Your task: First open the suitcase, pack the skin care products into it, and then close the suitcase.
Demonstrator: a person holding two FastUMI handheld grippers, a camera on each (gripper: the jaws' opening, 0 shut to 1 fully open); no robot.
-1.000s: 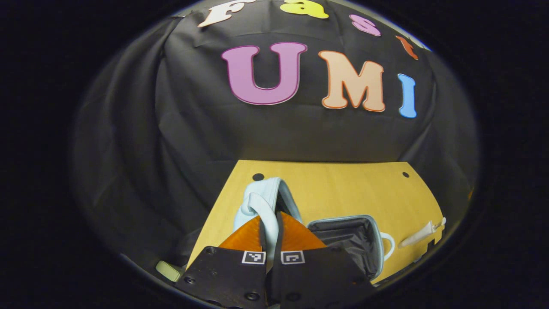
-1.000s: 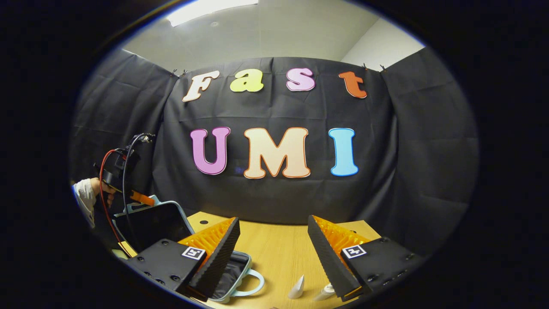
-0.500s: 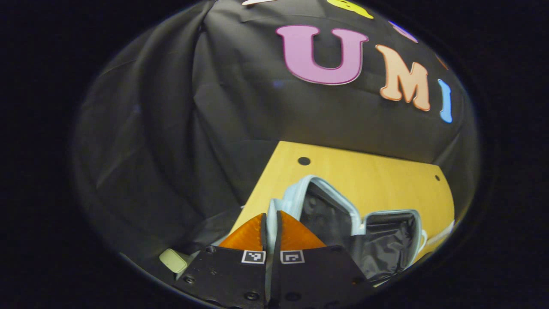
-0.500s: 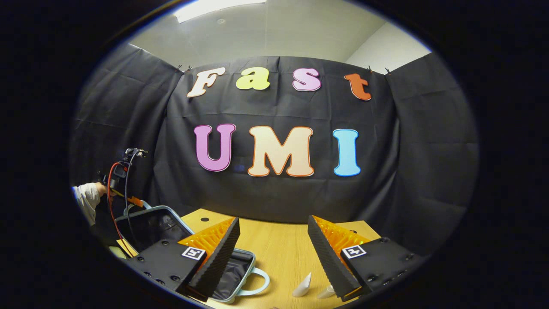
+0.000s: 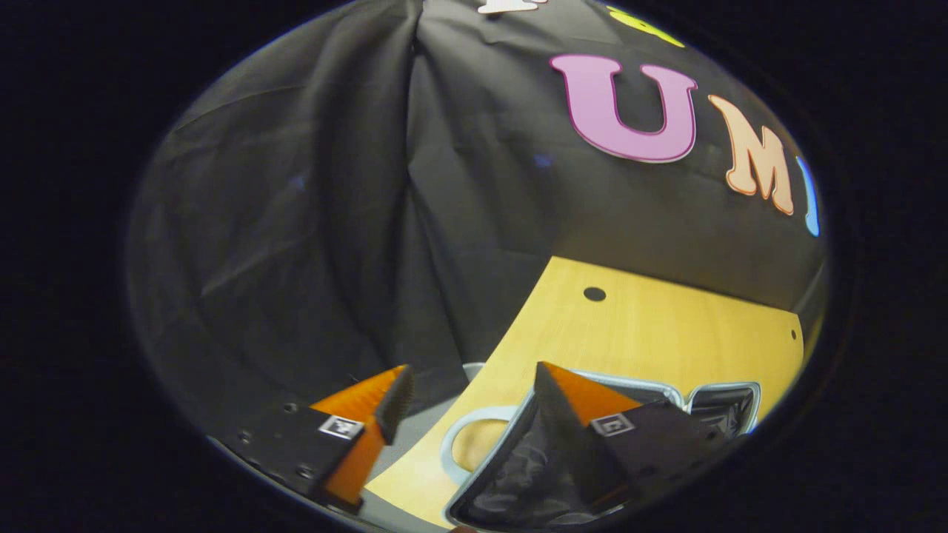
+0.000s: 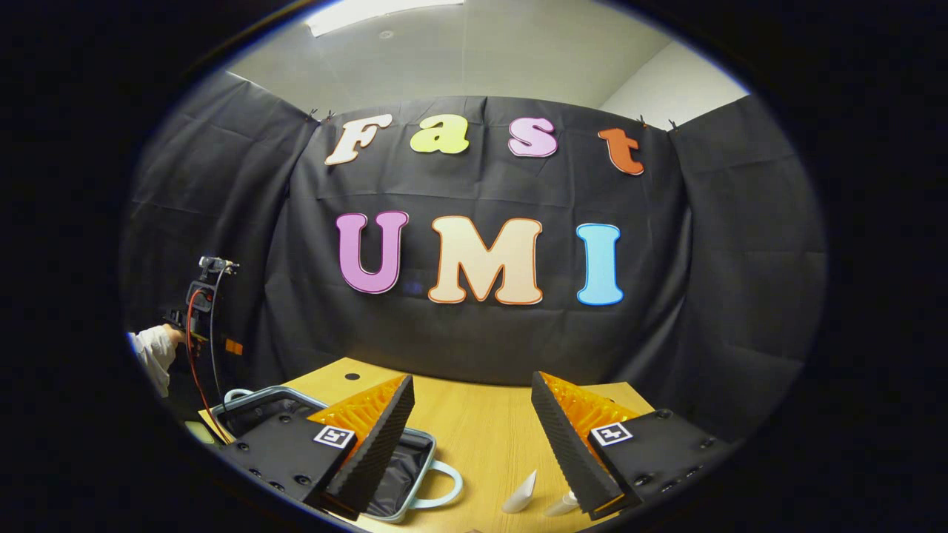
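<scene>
The pale blue suitcase (image 5: 518, 474) lies open on the wooden table (image 5: 629, 333), its lid flat and its dark lining showing. My left gripper (image 5: 470, 381) hovers open over the lid's handle (image 5: 453, 437), holding nothing. In the right gripper view the suitcase (image 6: 404, 474) sits at the lower left. Two white skin care tubes (image 6: 521, 492) (image 6: 559, 505) lie on the table to its right, the second partly hidden by a finger. My right gripper (image 6: 471, 383) is open above the table, between suitcase and tubes. The left gripper (image 6: 233, 346) is far left, held by a hand (image 6: 152, 348).
The black cloth wall closes the booth behind and beside the table (image 6: 481, 422). The table's left edge (image 5: 503, 348) runs just past the suitcase lid. Bare wood lies behind the suitcase, with a small hole (image 5: 594, 294) near the back.
My left gripper let go of the suitcase lid and opened. The lid went down from upright to flat on the table, and the left gripper swung left. The right gripper barely moved.
</scene>
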